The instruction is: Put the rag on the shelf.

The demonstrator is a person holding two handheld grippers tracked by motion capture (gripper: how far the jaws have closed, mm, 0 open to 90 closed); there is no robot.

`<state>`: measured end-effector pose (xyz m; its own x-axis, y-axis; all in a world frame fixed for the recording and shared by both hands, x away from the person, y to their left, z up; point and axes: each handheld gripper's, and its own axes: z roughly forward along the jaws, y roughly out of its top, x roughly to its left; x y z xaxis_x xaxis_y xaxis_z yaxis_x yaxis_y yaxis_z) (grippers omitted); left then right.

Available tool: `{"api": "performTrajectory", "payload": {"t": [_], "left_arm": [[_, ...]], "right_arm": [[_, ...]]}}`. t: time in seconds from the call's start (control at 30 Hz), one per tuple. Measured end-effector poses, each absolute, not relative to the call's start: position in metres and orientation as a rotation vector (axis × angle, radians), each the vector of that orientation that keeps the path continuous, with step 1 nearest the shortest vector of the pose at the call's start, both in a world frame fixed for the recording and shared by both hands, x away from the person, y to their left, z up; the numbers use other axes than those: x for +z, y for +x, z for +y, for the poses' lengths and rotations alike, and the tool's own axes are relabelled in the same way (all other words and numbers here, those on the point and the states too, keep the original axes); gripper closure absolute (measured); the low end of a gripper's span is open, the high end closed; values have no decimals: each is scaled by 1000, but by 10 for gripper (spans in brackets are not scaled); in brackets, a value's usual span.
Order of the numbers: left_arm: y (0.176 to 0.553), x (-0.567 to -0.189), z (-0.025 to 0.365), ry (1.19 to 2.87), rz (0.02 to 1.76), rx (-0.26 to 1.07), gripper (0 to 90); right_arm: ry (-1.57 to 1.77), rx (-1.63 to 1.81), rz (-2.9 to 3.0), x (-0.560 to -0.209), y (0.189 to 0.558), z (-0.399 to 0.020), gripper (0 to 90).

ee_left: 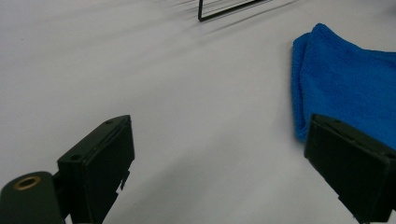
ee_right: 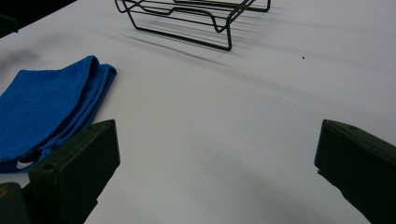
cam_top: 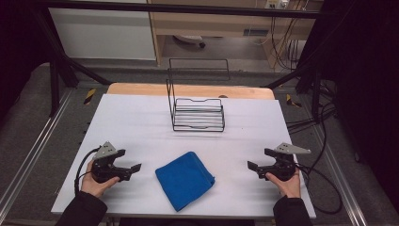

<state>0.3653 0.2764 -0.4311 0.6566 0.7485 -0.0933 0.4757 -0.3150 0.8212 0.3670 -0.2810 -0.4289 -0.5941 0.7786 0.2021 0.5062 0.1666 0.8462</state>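
A folded blue cloth lies flat on the white table, near its front edge in the middle. My left gripper rests to the cloth's left, held low by a hand, jaws open and empty. In the left gripper view the cloth lies just past the right jaw. On the cloth's other side my right gripper stands open with nothing in it. The right gripper view has the cloth at the left, beyond the left jaw.
A black wire rack with a tall back frame stands at the middle rear of the table; its base is far ahead in the right gripper view. Cables trail from both grippers. Dark frame posts flank the table.
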Motion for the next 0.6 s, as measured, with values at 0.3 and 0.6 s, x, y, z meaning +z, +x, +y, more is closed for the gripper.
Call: {"api": "performTrajectory", "payload": {"t": [0.3, 0.6], "left_arm": [[364, -431, 273, 1986, 952, 382, 94], [361, -430, 258, 1994, 954, 360, 168]], "right_arm": [[1238, 1386, 2179, -430, 368, -277, 12], [1207, 1354, 2244, -433, 369, -256, 15]]}}
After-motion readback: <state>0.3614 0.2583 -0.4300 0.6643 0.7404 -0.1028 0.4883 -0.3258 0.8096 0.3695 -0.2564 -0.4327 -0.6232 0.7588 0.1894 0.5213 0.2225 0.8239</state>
